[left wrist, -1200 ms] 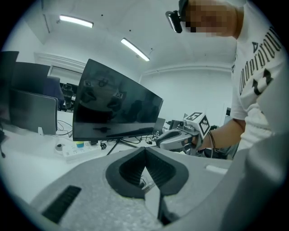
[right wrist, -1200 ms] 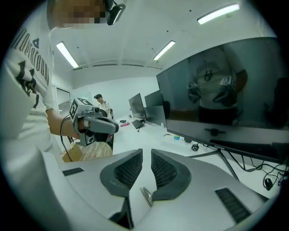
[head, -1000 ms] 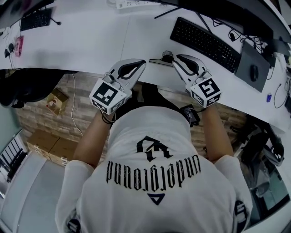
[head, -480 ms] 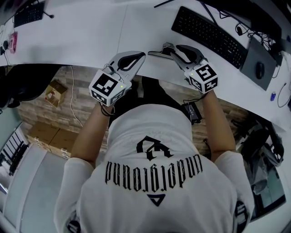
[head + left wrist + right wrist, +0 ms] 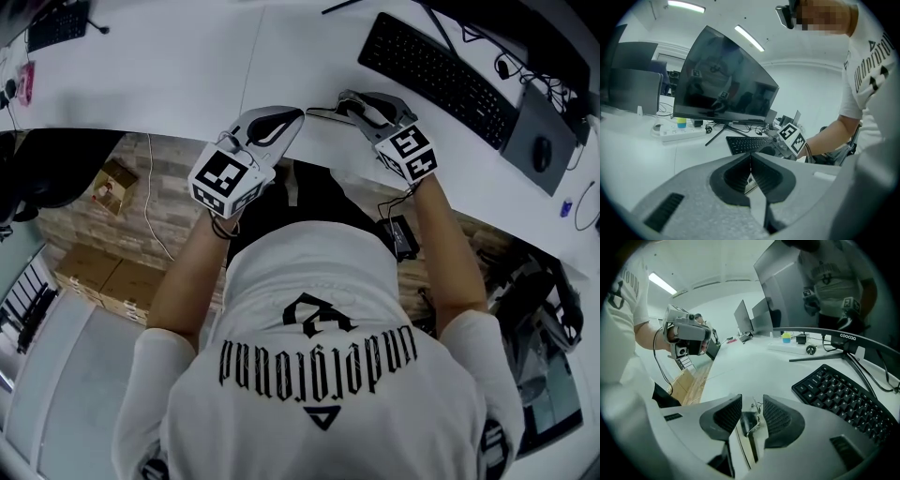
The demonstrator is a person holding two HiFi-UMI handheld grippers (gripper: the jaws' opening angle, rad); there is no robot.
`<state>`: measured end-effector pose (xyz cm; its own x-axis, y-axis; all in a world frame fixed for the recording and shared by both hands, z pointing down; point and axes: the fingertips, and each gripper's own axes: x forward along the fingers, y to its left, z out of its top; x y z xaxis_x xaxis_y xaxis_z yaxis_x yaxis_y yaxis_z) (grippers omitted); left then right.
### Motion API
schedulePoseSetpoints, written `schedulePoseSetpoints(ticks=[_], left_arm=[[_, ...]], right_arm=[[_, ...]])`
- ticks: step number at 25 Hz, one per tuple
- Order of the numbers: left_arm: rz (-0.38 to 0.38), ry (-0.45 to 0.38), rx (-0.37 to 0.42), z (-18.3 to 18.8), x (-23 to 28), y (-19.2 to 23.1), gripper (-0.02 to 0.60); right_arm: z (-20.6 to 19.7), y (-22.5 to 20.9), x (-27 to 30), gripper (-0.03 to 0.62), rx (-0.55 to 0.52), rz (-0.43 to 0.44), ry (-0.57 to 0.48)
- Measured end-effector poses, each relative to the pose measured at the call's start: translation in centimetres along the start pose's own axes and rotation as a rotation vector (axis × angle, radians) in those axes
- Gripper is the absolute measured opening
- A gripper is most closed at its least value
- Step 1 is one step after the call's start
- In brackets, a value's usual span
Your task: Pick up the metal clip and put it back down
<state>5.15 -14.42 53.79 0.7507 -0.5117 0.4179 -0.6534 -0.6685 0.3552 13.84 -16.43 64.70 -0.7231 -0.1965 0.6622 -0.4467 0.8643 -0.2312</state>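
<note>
The metal clip (image 5: 325,112) lies flat at the near edge of the white desk (image 5: 187,84), a thin silver plate with a sprung lever. My right gripper (image 5: 343,104) reaches it from the right. In the right gripper view the lever of the clip (image 5: 753,422) stands between the two ribbed pads, which press in on it from both sides, and its plate runs back toward the camera. My left gripper (image 5: 294,117) hovers just left of the clip with its jaws shut and nothing held; its pads (image 5: 740,173) meet in a line.
A black keyboard (image 5: 436,66) lies to the right of the clip, with a mouse (image 5: 542,153) on a dark pad beyond it. A monitor (image 5: 722,84) and a power strip (image 5: 677,133) stand further back. The desk edge runs right under both grippers.
The right gripper has turned and shifted a little left over the clip, its marker cube now tilted differently. The left gripper has barely moved. The clip stays at the desk's near edge.
</note>
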Motion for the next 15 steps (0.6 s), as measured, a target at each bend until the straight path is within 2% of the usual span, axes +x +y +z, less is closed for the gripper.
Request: schedulePoseSetpoints(ticks=[9, 15], left_arm=[[0.023, 0.018, -0.027, -1.4, -0.3, 0.6, 0.015], [0.035, 0.016, -0.035, -1.7, -0.5, 0.8, 0.015]], right_arm=[[-1.8, 0.1, 2.1, 0.106, -0.049, 0.006, 0.076], [-2.0, 0.2, 2.0, 0.106, -0.047, 0.011, 0.067]])
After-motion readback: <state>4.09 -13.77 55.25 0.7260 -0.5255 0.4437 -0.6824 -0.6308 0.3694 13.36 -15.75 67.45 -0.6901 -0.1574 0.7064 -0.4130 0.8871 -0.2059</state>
